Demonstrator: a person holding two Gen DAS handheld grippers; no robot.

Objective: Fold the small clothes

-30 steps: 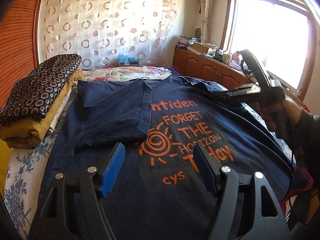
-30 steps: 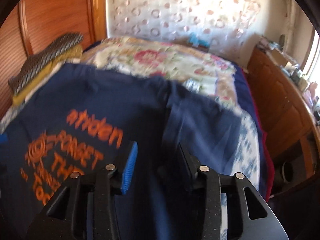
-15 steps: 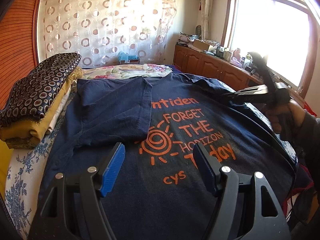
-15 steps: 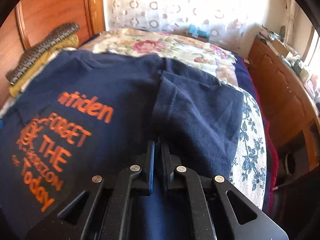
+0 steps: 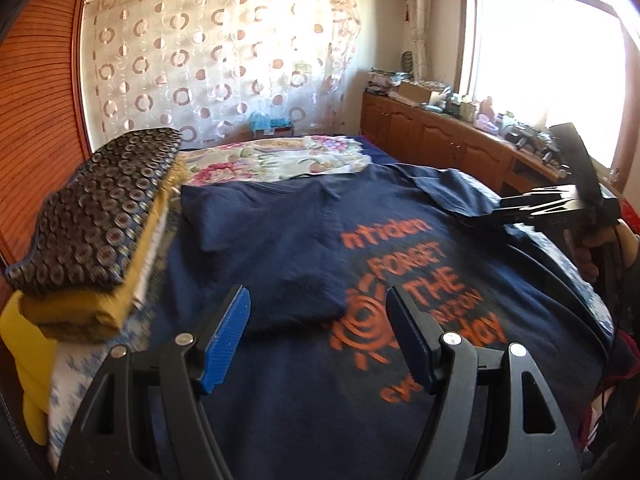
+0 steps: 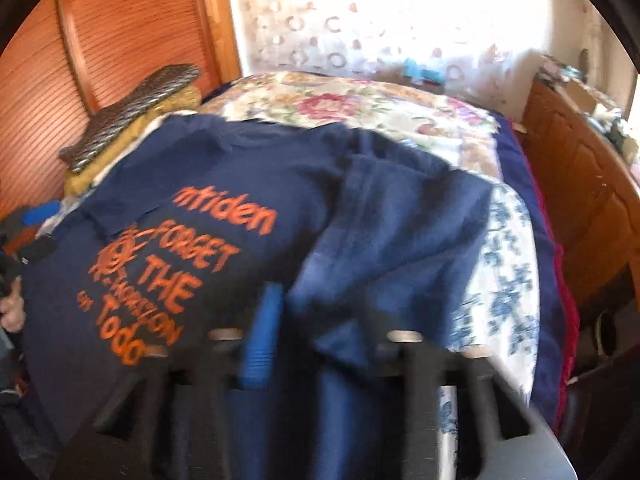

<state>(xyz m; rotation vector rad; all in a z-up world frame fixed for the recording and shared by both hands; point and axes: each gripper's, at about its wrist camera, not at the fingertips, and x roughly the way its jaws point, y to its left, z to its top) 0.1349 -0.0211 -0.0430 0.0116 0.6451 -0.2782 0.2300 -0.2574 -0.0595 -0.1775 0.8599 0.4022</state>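
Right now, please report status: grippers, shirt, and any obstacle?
Left gripper open, empty, above shirt. Right gripper opening, sleeve fabric between its jaws. Shirt flat on bed, left sleeve folded in. Folded pile beside shirt, not blocking.

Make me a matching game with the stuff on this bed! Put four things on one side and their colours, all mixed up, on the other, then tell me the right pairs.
Things:
1. T-shirt
2. letters on the T-shirt
3. top cloth on the folded pile
4. cloth under it in the pile

Colours:
A. mustard yellow
B. navy blue
C. dark with small rings
D. orange

Pairs: 1-B, 2-D, 3-C, 4-A
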